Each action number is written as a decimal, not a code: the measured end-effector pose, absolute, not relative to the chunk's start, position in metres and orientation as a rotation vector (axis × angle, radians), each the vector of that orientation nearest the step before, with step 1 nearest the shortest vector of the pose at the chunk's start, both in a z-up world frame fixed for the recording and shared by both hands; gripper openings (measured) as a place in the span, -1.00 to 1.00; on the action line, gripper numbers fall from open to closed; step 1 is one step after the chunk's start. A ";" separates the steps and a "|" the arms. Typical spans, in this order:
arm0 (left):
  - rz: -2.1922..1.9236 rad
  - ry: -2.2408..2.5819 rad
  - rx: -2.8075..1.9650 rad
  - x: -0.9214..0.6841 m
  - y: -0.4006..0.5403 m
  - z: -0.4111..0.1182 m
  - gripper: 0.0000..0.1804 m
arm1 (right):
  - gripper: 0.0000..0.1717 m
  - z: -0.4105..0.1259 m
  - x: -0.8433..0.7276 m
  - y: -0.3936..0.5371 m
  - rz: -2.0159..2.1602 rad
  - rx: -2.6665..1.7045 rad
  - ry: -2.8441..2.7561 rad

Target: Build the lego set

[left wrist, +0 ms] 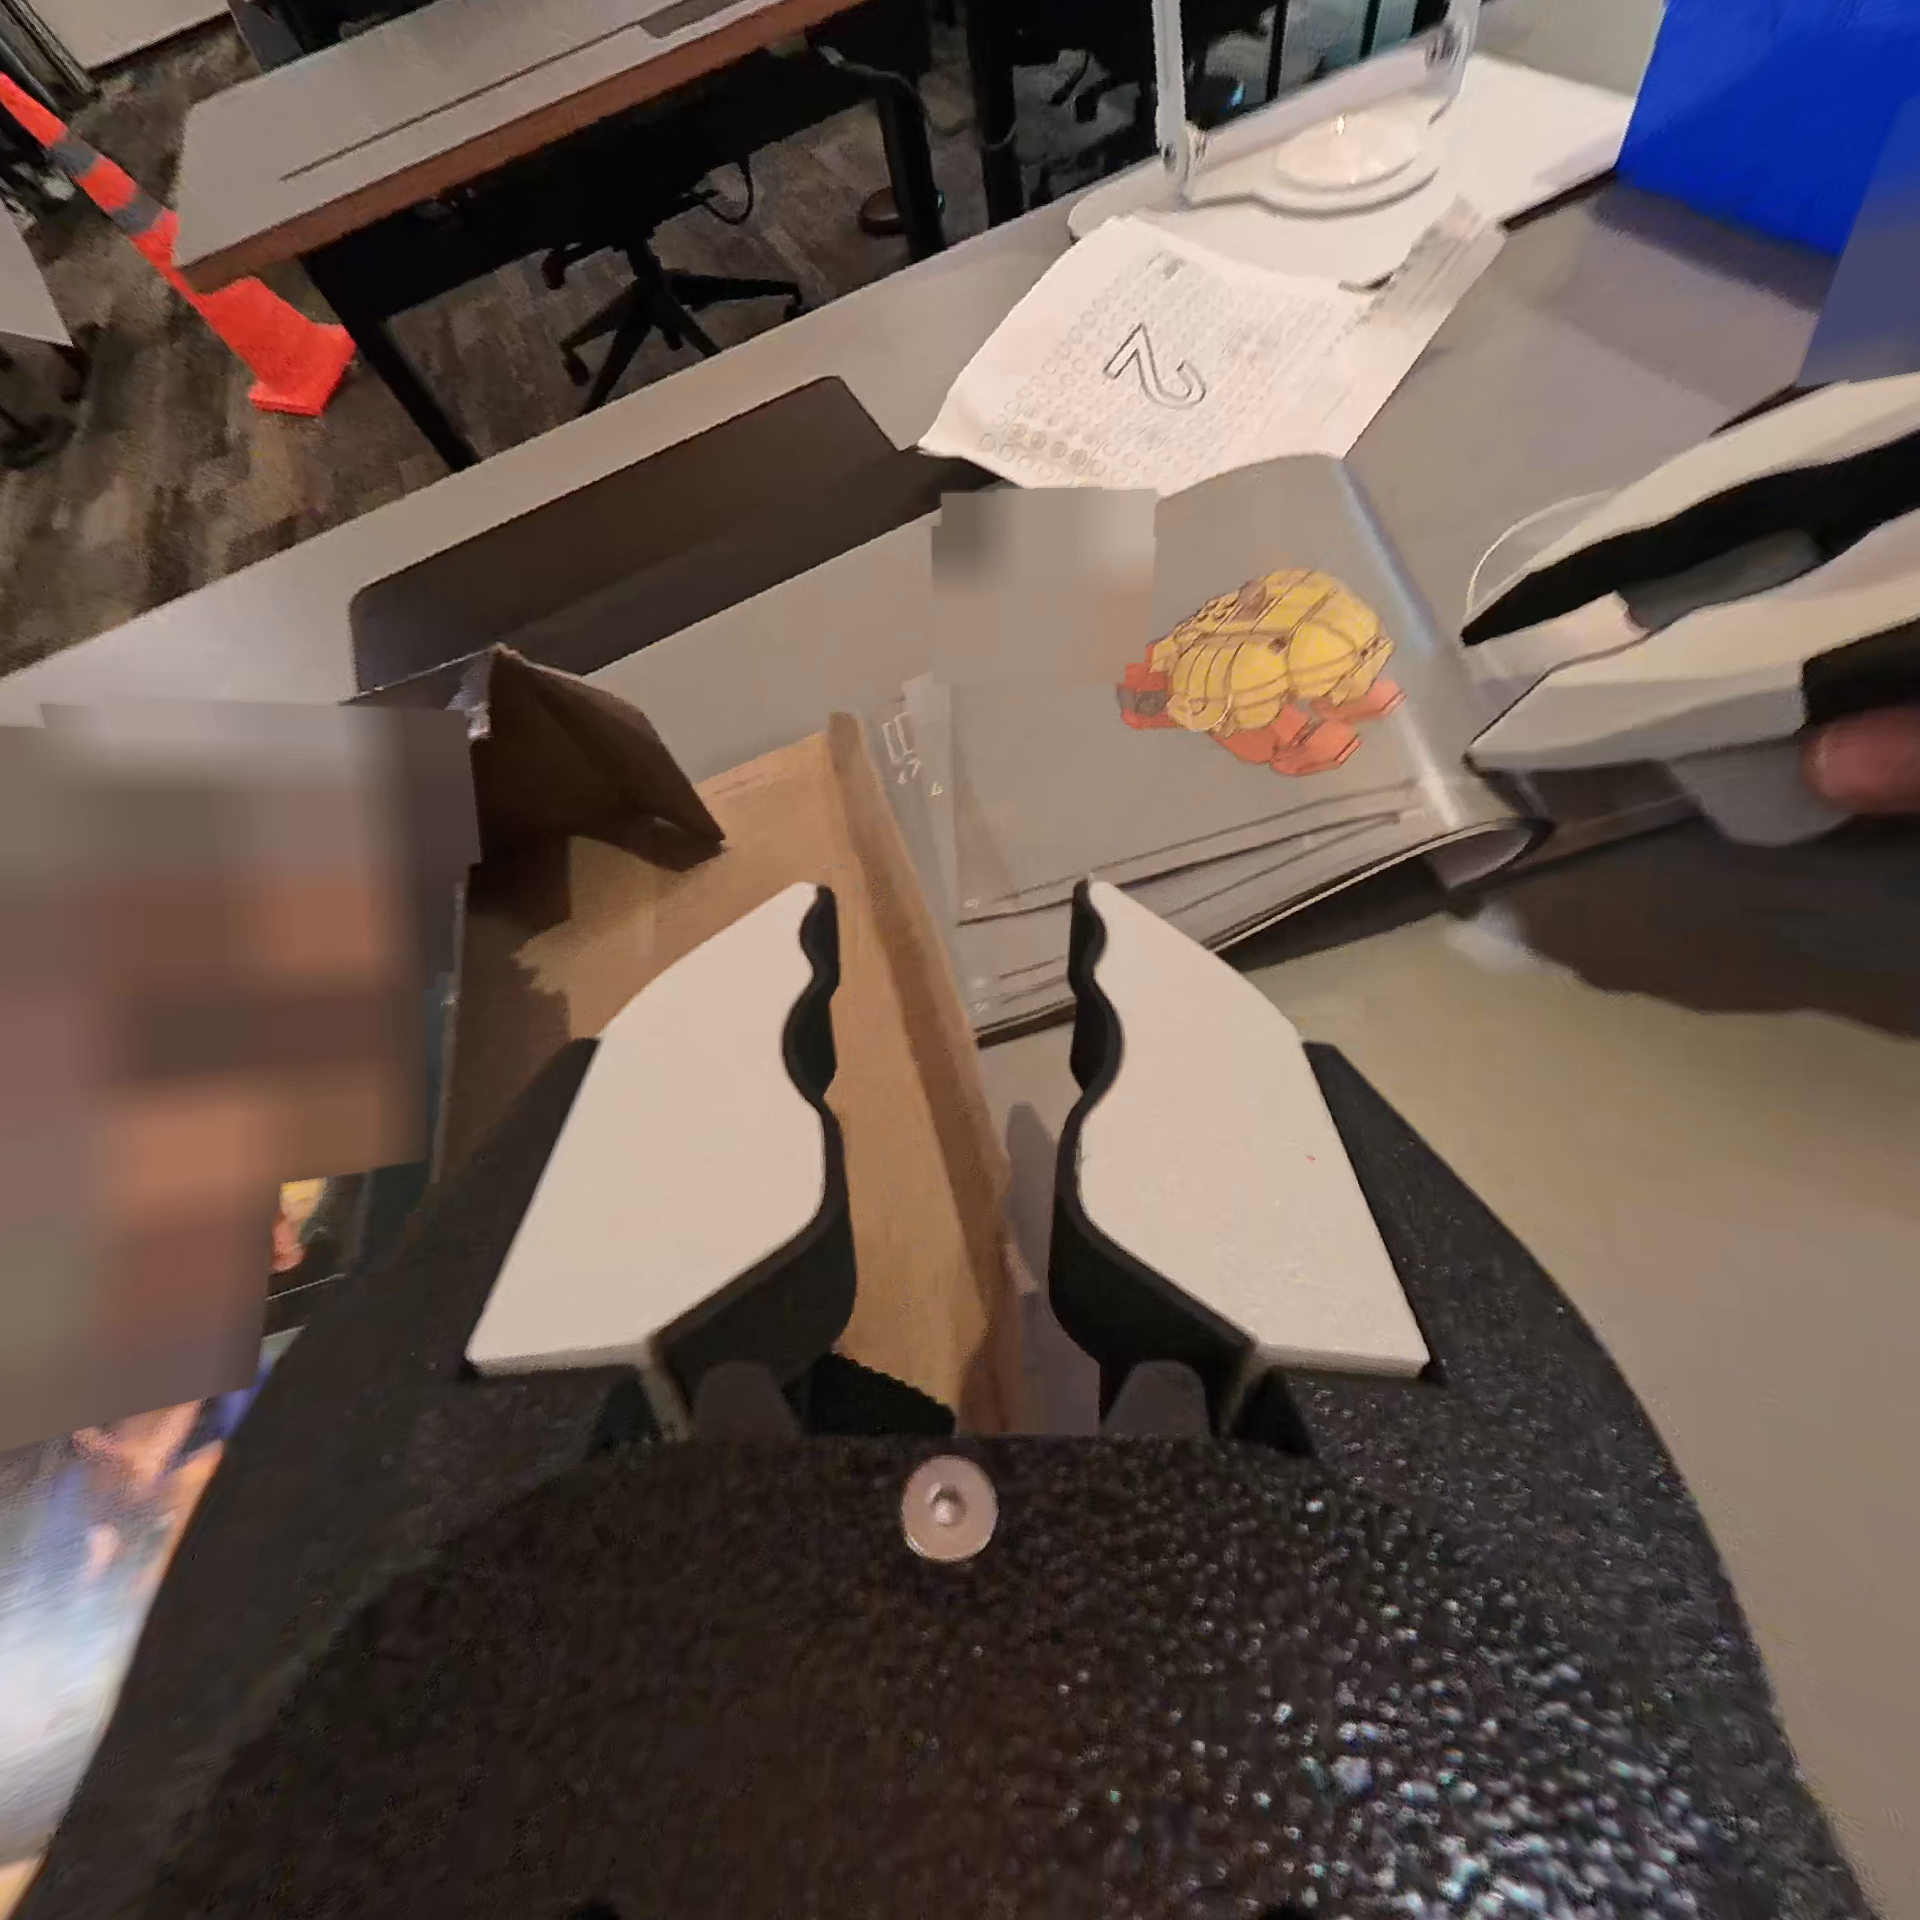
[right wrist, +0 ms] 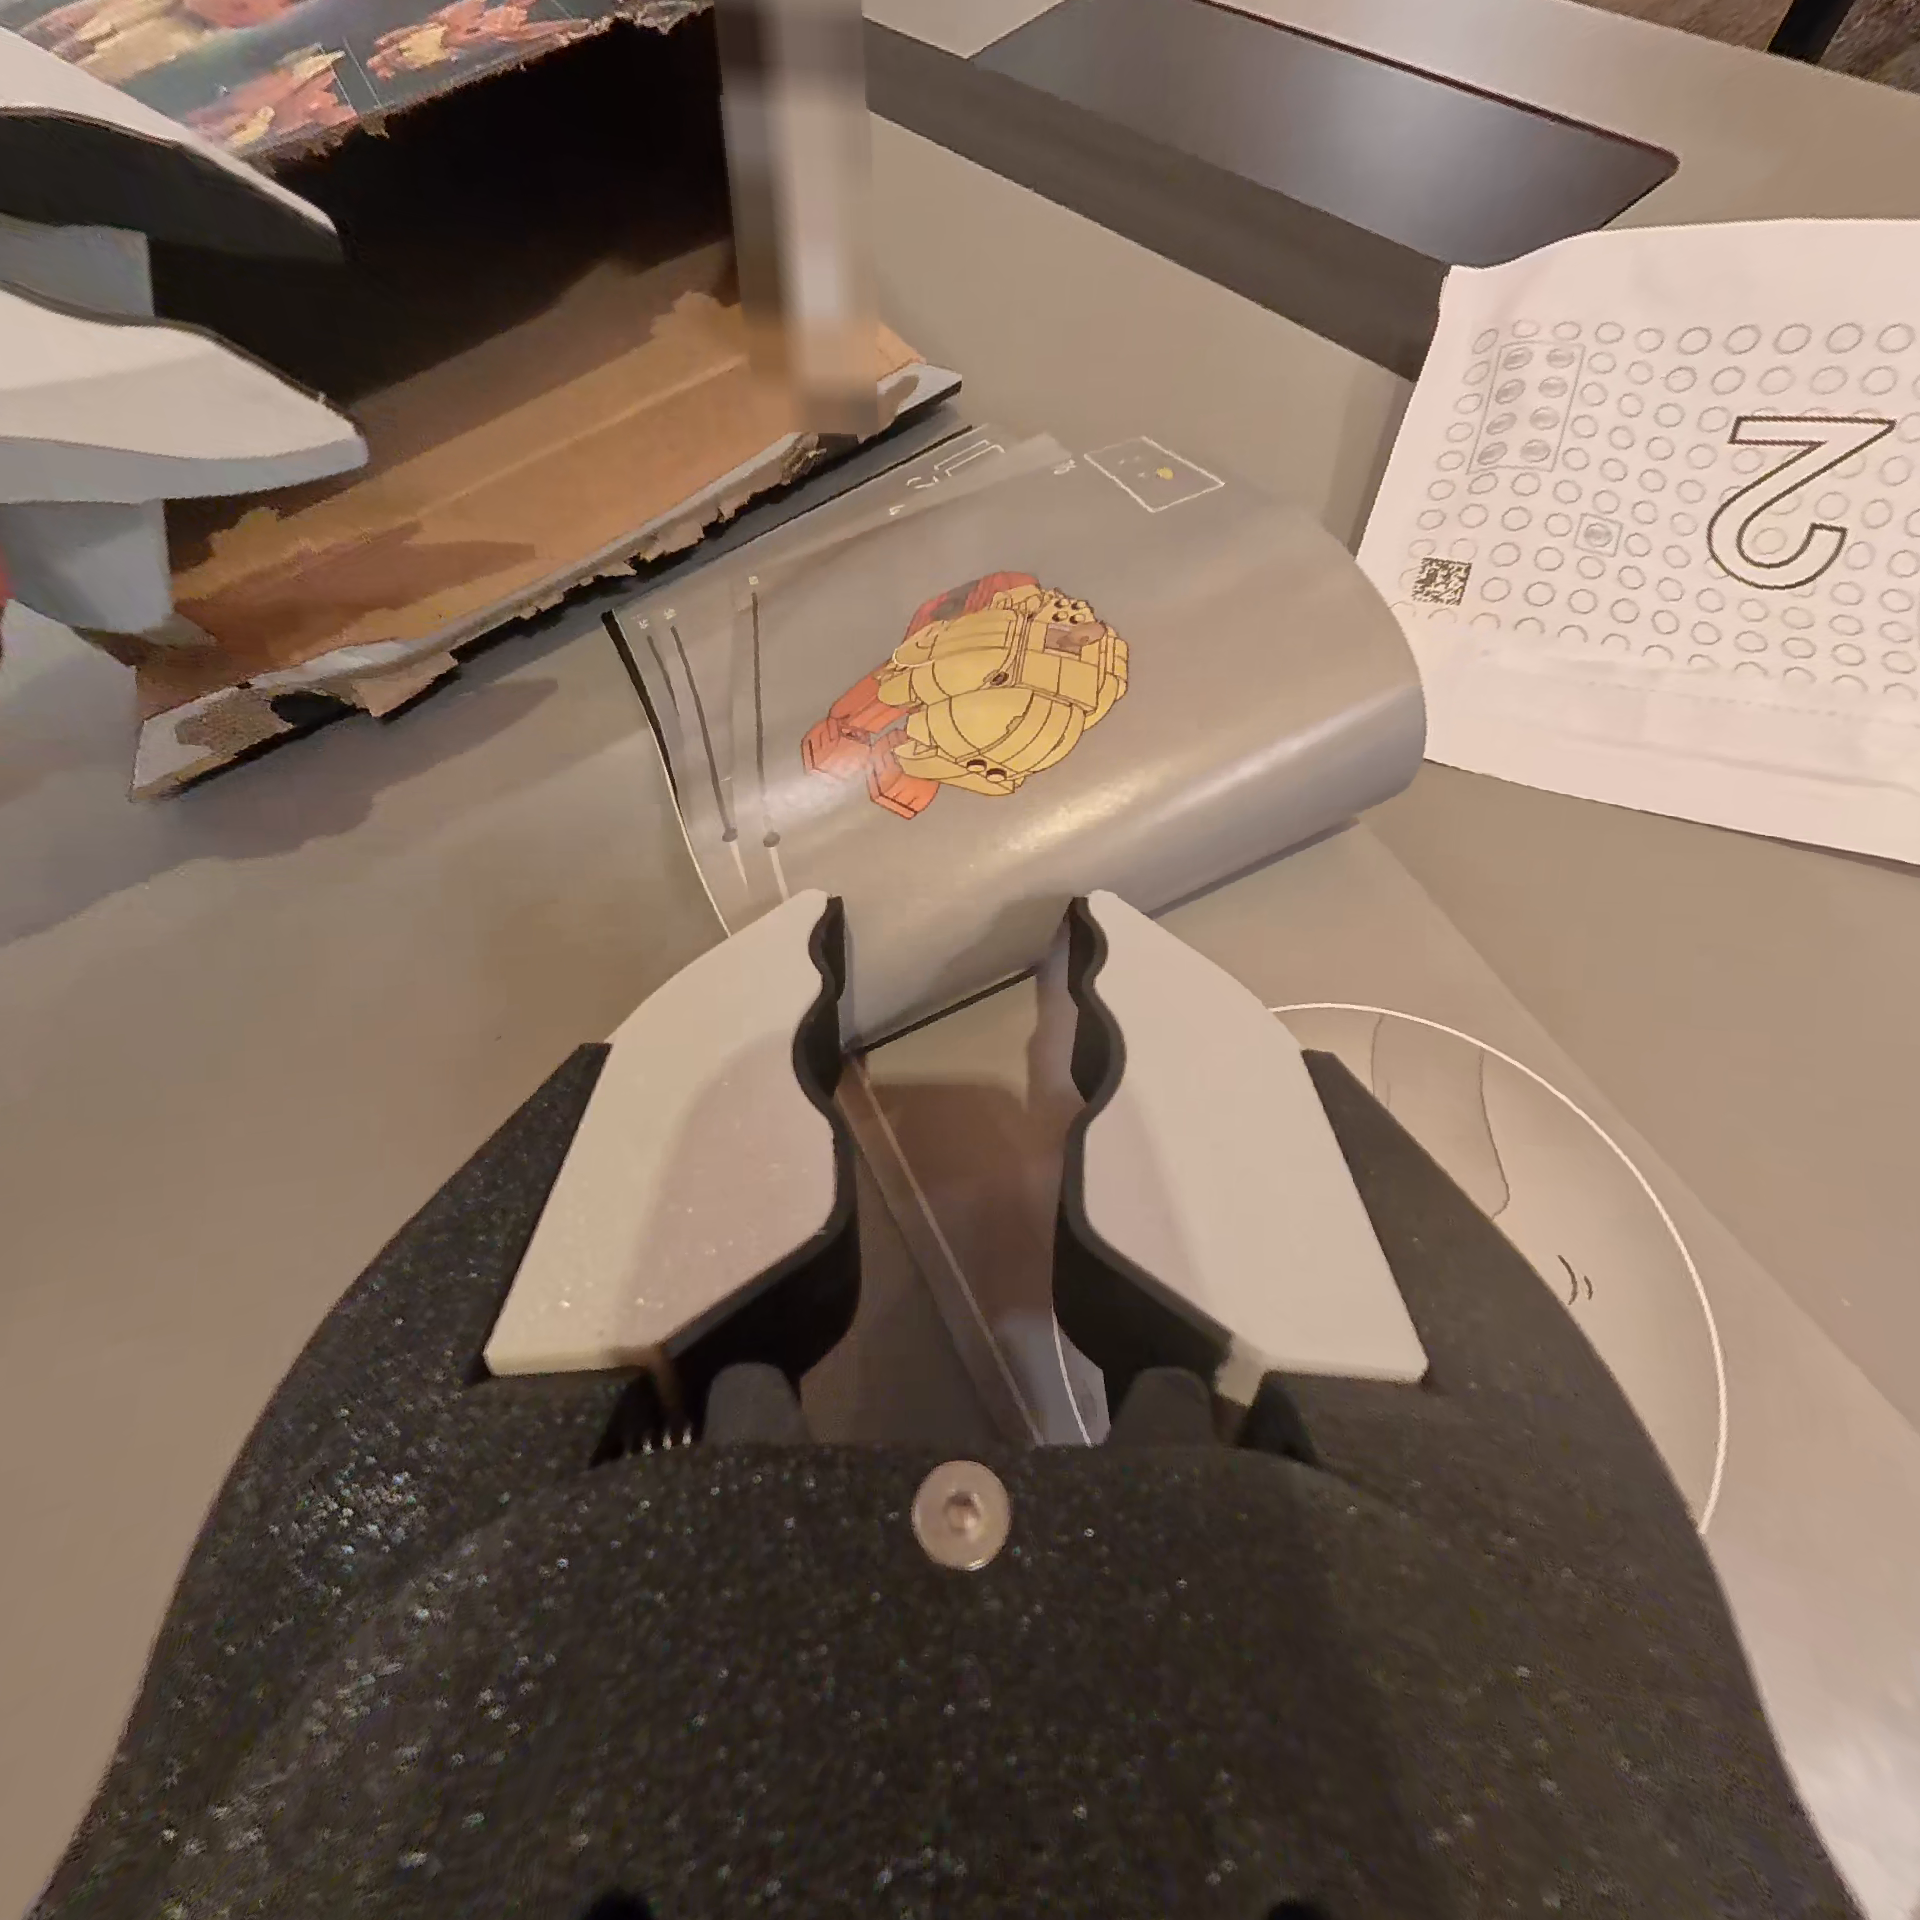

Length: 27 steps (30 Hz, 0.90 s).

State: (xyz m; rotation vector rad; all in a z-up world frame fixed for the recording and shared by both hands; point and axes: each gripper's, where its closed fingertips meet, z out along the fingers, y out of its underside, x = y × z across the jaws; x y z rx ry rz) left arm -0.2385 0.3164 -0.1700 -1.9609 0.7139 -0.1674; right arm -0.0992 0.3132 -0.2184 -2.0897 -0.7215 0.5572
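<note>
- Two grippers work over a grey table (right wrist: 260,1039). At the left of the left wrist view, a torn cardboard box (left wrist: 665,914) lies open with its brown inside showing.
- Left gripper (left wrist: 951,904): its fingers stand well apart and hold nothing. It hovers over the box's right wall and the near left corner of the instruction booklet (left wrist: 1195,831).
- The booklet lies open in mid-frame, just beside the box. It is grey and glossy, with a yellow-and-orange brick figure (right wrist: 997,696) printed on the raised page (right wrist: 1195,790).
- Right gripper (right wrist: 956,914): its fingers are parted, and the page bows up between them and touches the left pad. I cannot tell whether they pinch it.
- As a judgement, the slick, springy page could slip free or crease if squeezed hard.
- A white paper bag (right wrist: 1662,675) lies at the far right.
</note>
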 end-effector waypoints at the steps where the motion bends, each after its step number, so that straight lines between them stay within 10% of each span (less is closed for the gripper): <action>1: -0.142 0.736 -1.971 -0.243 0.315 -0.172 -0.53 | -0.52 -0.218 -0.100 0.313 0.557 -2.089 -0.722; 19: 0.165 0.973 -2.245 -0.258 0.302 -0.242 -0.52 | -0.52 -0.220 -0.107 0.314 0.531 -2.078 -0.760; 27: 0.150 0.880 -2.265 -0.265 0.310 -0.241 -0.96 | -0.52 -0.222 -0.111 0.315 0.544 -2.092 -0.809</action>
